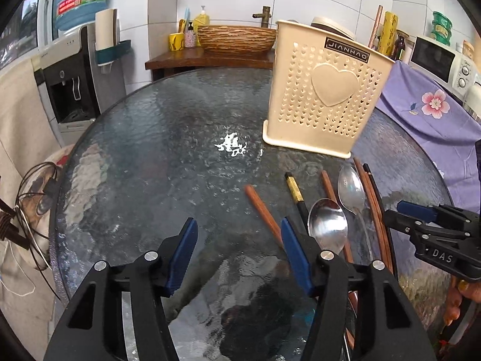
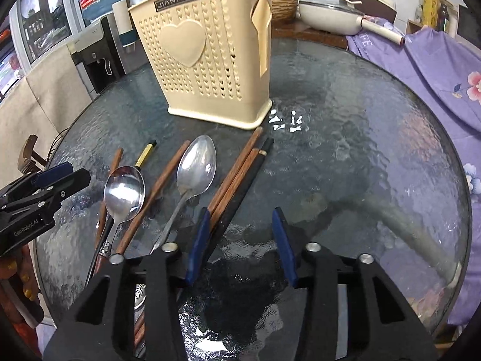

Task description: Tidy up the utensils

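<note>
A cream perforated utensil holder point(image 1: 324, 96) point(image 2: 204, 60) stands upright on the round glass table point(image 1: 150, 150) point(image 2: 360, 150). In front of it lie a round spoon point(image 1: 327, 222) point(image 2: 124, 192), an oval spoon point(image 1: 350, 189) point(image 2: 197, 165), a black gold-banded chopstick point(image 1: 296, 194) point(image 2: 145, 155), a lone brown chopstick point(image 1: 261, 210) and a brown-and-black chopstick bundle point(image 2: 237, 168) point(image 1: 372, 198). My left gripper point(image 1: 239, 234) point(image 2: 75, 174) hangs open low over the table, its right finger beside the lone brown chopstick. My right gripper point(image 2: 240, 219) point(image 1: 402, 210) is open, its left finger over the bundle.
A purple flowered cloth point(image 2: 436, 69) drapes the right side beyond the table edge. Behind stand a woven basin point(image 1: 237, 37), a water dispenser point(image 1: 69, 69), a white pan point(image 2: 330, 15) and a microwave point(image 1: 436, 57). Wires point(image 1: 33, 198) hang off the table's left. A hand point(image 1: 457, 297) holds the right gripper.
</note>
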`<act>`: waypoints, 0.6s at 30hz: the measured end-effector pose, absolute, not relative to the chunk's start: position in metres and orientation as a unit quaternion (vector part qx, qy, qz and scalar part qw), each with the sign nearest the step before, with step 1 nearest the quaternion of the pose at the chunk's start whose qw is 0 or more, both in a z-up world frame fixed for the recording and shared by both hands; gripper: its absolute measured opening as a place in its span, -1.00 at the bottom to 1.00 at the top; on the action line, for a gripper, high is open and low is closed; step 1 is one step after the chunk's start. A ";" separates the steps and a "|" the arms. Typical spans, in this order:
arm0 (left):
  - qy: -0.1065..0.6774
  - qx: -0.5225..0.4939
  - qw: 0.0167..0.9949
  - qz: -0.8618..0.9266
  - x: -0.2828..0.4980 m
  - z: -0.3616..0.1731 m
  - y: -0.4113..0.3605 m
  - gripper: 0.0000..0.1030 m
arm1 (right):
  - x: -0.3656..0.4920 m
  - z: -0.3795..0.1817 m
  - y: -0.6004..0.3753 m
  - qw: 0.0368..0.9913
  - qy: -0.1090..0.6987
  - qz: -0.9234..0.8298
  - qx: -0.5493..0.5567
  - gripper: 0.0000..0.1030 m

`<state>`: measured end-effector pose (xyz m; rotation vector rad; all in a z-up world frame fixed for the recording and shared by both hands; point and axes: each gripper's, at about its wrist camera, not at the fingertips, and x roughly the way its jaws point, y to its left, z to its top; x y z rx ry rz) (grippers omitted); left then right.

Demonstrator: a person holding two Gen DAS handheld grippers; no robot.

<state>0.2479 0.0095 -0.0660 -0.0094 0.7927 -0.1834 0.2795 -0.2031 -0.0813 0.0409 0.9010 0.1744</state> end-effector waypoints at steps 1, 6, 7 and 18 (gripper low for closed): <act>0.386 -0.004 0.918 -0.090 0.248 -0.066 0.008 0.09 | 0.279 -0.081 -0.203 0.897 0.435 0.084 0.020 -0.25; 0.389 -0.001 0.917 -0.091 0.248 -0.068 0.003 0.09 | 0.282 -0.081 -0.204 0.893 0.441 0.087 0.019 -0.25; 0.390 0.001 0.917 -0.091 0.248 -0.068 0.002 0.09 | 0.285 -0.080 -0.205 0.891 0.444 0.088 0.019 -0.25; 0.399 -0.002 0.913 -0.085 0.255 -0.071 0.000 0.09 | 0.305 -0.080 -0.222 0.886 0.457 0.076 0.028 -0.37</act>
